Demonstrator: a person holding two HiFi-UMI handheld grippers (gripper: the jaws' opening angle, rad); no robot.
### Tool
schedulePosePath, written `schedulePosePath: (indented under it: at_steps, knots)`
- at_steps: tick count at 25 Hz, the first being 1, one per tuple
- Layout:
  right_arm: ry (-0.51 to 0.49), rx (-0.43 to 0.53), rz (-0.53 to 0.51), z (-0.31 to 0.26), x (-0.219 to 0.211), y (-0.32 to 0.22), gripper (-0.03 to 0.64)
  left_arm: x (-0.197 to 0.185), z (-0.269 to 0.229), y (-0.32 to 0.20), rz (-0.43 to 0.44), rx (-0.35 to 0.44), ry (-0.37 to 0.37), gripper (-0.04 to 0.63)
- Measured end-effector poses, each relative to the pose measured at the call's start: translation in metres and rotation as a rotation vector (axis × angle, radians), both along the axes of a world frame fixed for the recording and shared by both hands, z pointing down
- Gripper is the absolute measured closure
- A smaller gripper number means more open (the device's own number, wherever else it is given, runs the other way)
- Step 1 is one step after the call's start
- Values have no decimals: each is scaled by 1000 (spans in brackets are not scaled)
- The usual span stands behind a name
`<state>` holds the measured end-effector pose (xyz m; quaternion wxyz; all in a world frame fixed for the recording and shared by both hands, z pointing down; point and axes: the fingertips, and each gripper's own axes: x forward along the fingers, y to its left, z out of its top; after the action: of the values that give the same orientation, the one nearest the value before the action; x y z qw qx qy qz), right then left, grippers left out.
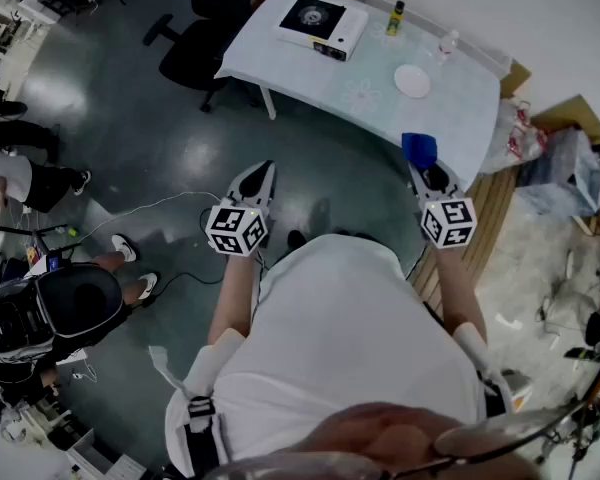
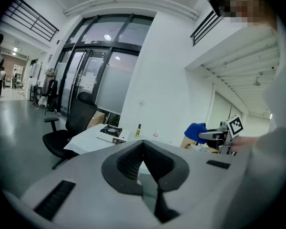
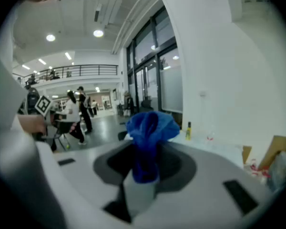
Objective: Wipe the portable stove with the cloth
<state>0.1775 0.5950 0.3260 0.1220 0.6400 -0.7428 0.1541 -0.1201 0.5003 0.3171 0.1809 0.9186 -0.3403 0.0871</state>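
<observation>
My right gripper (image 1: 425,171) fingers were clamped on the bunched cloth (image 1: 418,148); my left gripper (image 1: 261,176) fingers closed, empty. The stove (image 1: 318,18) sat on the bench (image 1: 380,93), well apart. Risk: narrowly pinched cloth could slip out mid-wipe.

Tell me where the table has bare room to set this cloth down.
On the table, the near-left stretch between the stove and the plate is bare. The far edge is crowded: bottle, small clear container, then the plate.
</observation>
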Motion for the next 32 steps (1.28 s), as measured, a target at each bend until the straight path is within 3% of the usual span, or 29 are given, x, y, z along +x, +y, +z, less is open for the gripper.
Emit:
schedulePosePath:
  at_steps: [22, 32]
  knots:
    - [-50, 3, 4, 6, 32, 3, 485, 23, 4, 13, -23, 4, -8, 564]
    - [-57, -18, -47, 20, 51, 8, 485, 40, 17, 30, -48, -8, -32, 565]
